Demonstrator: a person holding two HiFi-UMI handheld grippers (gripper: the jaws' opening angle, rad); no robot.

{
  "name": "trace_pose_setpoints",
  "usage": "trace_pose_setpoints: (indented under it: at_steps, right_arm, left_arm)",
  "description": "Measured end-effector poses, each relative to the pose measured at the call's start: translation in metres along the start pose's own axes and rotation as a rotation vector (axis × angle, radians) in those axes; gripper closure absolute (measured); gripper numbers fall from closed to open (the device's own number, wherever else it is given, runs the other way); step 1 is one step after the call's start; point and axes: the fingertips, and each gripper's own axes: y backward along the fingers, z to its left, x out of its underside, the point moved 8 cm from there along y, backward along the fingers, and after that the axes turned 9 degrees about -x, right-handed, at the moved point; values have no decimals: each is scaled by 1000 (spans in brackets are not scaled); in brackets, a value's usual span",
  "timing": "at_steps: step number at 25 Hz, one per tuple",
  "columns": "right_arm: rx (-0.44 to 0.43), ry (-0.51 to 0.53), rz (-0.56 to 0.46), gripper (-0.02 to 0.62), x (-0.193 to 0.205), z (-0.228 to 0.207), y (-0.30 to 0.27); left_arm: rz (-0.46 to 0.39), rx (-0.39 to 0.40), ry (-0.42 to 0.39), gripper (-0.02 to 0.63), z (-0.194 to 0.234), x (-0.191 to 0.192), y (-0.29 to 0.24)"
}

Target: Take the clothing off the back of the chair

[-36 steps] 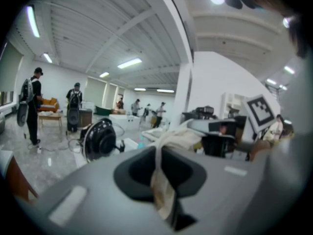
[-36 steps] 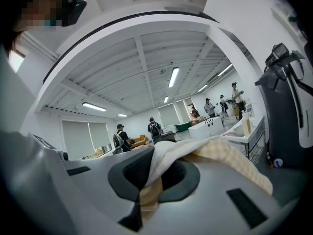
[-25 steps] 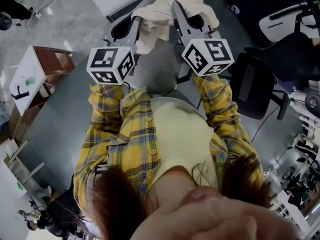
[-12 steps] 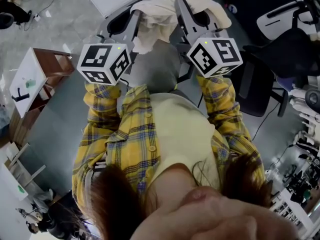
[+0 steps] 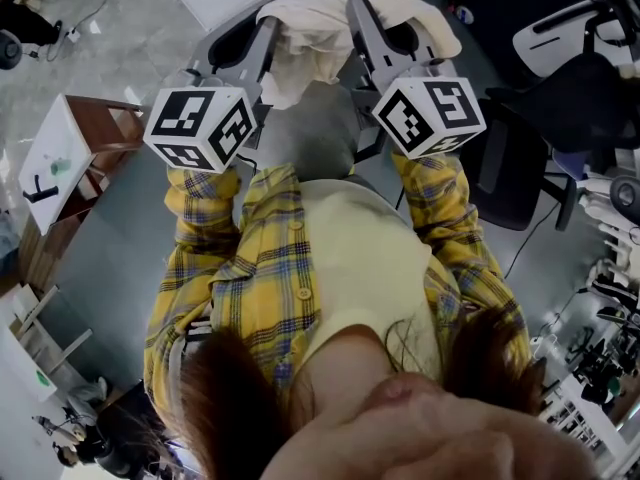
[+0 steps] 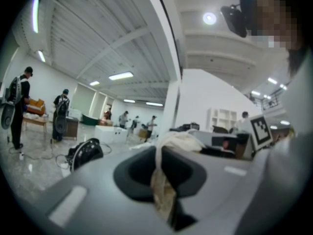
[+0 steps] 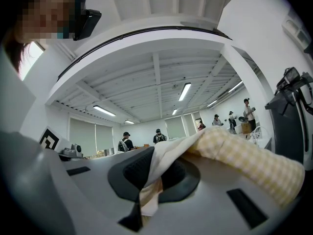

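Left gripper [image 6: 164,186] is clenched on a thin fold of the cream clothing [image 5: 322,26], its 2 jaws pressed together with the cloth pinched between the dark pads and a crumpled tail hanging out below. Right gripper [image 7: 149,185] is clamped the same way on another edge of that garment; from its jaws the fabric runs off to the right into a rolled stretch of pale yellow check.

From where I stand, the person holds both grippers out level in front of the chest, roughly side by side, with the garment bunched up and stretched between the 2 tips. A loose flap of it droops toward the top of the grey chair [image 5: 305,136] directly beneath. Whether that flap touches the chair back I cannot tell.

Each gripper carries its marker cube [image 5: 198,128] close to the sleeves of the person's yellow plaid shirt [image 5: 262,293]. A black office chair [image 5: 508,173] stands to the right, a small wooden stand [image 5: 95,133] to the left. Several other people [image 6: 18,104] stand further back in the hall.
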Motion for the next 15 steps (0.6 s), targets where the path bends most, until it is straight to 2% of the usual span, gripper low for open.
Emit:
trace_pose_setpoints:
  at_steps: [15]
  right_arm:
    - [9, -6, 1, 571, 3, 5, 13]
  left_arm:
    - [-20, 6, 16, 572, -10, 2, 8]
